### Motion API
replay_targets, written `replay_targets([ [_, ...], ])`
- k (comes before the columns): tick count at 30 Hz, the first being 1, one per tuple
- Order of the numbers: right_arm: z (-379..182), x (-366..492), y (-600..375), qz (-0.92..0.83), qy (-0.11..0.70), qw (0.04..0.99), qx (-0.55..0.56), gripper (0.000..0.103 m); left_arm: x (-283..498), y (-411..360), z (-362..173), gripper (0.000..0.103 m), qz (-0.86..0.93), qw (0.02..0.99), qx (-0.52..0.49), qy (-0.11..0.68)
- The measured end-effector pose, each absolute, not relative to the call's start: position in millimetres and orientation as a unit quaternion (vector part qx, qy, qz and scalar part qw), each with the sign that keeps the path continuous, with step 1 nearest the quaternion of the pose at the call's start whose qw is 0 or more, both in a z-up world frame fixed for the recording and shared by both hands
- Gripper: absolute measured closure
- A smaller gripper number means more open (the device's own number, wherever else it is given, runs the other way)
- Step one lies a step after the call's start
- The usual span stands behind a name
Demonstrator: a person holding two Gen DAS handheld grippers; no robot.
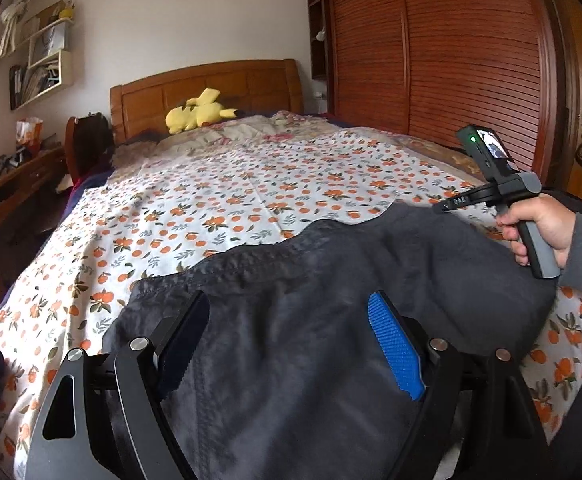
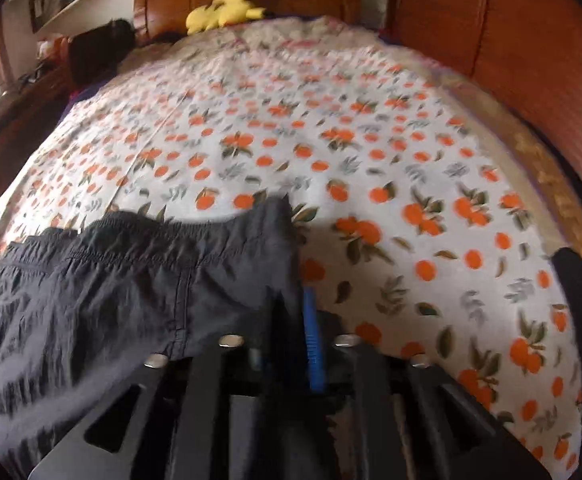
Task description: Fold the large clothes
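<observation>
— Now, which step is in hand?
— A first grasp, it seems: the dark garment (image 1: 331,280) is spread on the near part of the bed (image 1: 211,200), unfolded.
— And the jaws?
— The left gripper (image 1: 291,340) is held spread wide over the cloth, nothing pinched. The right gripper (image 2: 291,320) is nearly closed on the garment's right edge; a lift and carry-over is likely called for next.

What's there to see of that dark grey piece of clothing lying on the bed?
The dark grey garment looks like thin, crinkly woven fabric with a gathered, stitched band along its far edge and a stitched seam down it. It lies spread but rumpled on the orange-print sheet at the near end of the bed. The left gripper stands wide open over it; the right gripper has a fold of its edge between nearly closed jaws.
</observation>
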State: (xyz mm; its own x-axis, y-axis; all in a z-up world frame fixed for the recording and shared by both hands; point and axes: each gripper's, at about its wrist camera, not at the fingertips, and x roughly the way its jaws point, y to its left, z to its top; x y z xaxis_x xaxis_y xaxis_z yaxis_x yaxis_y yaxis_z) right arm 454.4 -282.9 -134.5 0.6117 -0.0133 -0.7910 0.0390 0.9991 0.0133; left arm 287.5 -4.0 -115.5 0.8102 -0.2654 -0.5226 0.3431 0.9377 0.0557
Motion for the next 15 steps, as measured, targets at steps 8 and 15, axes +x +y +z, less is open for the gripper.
replay_targets([
  [8, -100.3, 386.3, -290.7, 0.028, 0.405, 0.914, -0.007, 0.05, 248.8, -23.0, -121.7, 0.018, -0.172, 0.945, 0.08, 0.265],
  [15, -97.9, 308.6, -283.6, 0.066, 0.395, 0.916, -0.026, 0.033, 226.6, -29.4, -131.6, 0.018, -0.168, 0.941, 0.08, 0.281],
])
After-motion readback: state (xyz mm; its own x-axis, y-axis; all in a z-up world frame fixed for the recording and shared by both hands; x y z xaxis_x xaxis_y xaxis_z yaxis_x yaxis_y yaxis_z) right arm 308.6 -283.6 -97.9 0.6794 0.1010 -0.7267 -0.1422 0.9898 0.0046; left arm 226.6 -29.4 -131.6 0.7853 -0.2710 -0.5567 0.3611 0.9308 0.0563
